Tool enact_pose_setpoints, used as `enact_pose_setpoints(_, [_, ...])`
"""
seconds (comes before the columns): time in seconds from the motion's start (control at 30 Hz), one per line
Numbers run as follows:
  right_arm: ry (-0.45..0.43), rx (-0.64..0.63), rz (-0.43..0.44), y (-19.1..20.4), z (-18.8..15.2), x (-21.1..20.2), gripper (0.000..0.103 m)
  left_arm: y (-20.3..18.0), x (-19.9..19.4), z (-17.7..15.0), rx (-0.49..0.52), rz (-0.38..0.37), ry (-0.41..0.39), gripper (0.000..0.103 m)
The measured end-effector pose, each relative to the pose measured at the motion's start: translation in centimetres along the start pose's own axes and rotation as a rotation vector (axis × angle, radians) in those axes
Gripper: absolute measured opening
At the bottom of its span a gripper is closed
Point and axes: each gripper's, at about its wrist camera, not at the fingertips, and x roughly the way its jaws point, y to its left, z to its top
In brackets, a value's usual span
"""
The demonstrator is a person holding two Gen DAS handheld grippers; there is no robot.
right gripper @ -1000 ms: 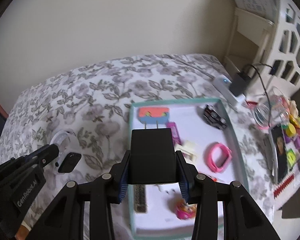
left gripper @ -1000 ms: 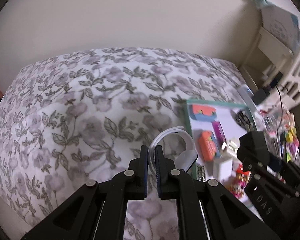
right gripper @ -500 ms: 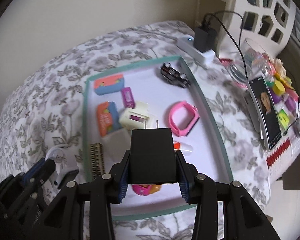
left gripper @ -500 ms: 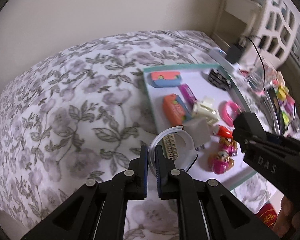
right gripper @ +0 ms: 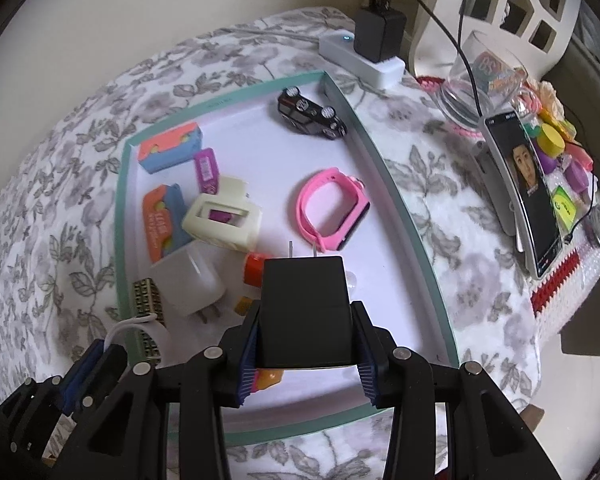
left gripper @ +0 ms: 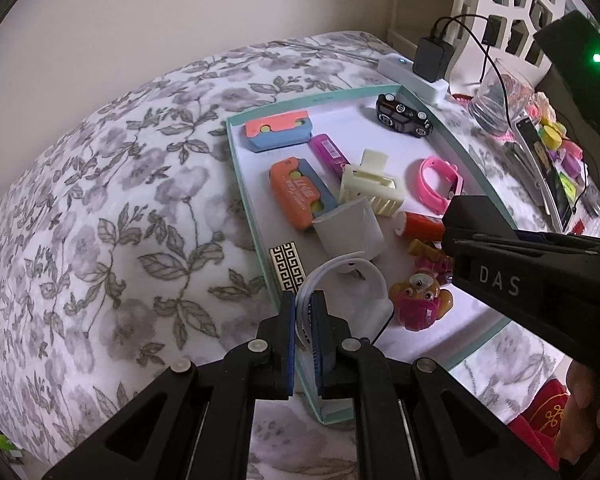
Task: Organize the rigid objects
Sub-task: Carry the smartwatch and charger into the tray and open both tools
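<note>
Bed cover: a grey floral spread [left gripper: 120, 208] runs under everything I can see.
Tray: a teal-rimmed white tray [right gripper: 404, 216] lies on the spread, already holding a white charger [right gripper: 188, 280], a cream clip [right gripper: 222, 220], a pink watch band [right gripper: 328, 208], a toy car [right gripper: 310, 114] and small cases.
Black adapter: the boxy black adapter [right gripper: 304, 312] hangs over the near middle of the tray, prongs pointing away; it looks rigid, smooth-sided and fairly light, so the flat sides seem the best place to take it.
Right gripper: the right gripper [right gripper: 305, 344] has its jaws closed on those flat sides.
White watch: the white watch [left gripper: 356, 292] hangs over the tray's near left corner; its looped strap looks thin and bendy, likely to swing.
Left gripper: the left gripper [left gripper: 303, 332] pinches that strap, jaws nearly together.
</note>
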Motion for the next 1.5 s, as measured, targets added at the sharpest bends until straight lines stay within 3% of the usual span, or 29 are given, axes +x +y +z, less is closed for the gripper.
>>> enact_pose_setpoints(0.47, [0.05, 0.007, -0.02, -0.5, 0.1, 1.5, 0.044, -0.3, 2.2, -0.1, -0.012, 0.013, 0.062, 0.009])
enact_pose_setpoints(0.83, [0.036, -0.012, -0.035, -0.1, 0.1, 1.0, 0.046, -0.4, 1.8, 0.0, -0.007, -0.003, 0.05, 0.01])
enact_pose_setpoints(0.93, [0.028, -0.016, -0.039, 0.0, 0.1, 0.8, 0.047, -0.6, 1.5, 0.0, -0.002, 0.0, 0.04, 0.017])
enact_pose_setpoints(1.0, [0.024, -0.017, -0.044, 0.0, 0.1, 0.8, 0.051, -0.6, 1.2, 0.1, -0.002, 0.001, 0.029, 0.029])
enact_pose_setpoints(1.37, [-0.05, -0.03, -0.028, 0.5, 0.3, -1.0, 0.055, 1.4, -0.2, 0.8, -0.076, 0.038, -0.019, 0.035])
enact_pose_setpoints(1.5, [-0.094, -0.05, -0.008, 1.2, 0.4, -2.0, 0.063, 3.0, -0.5, 0.9, -0.134, 0.076, -0.028, 0.035])
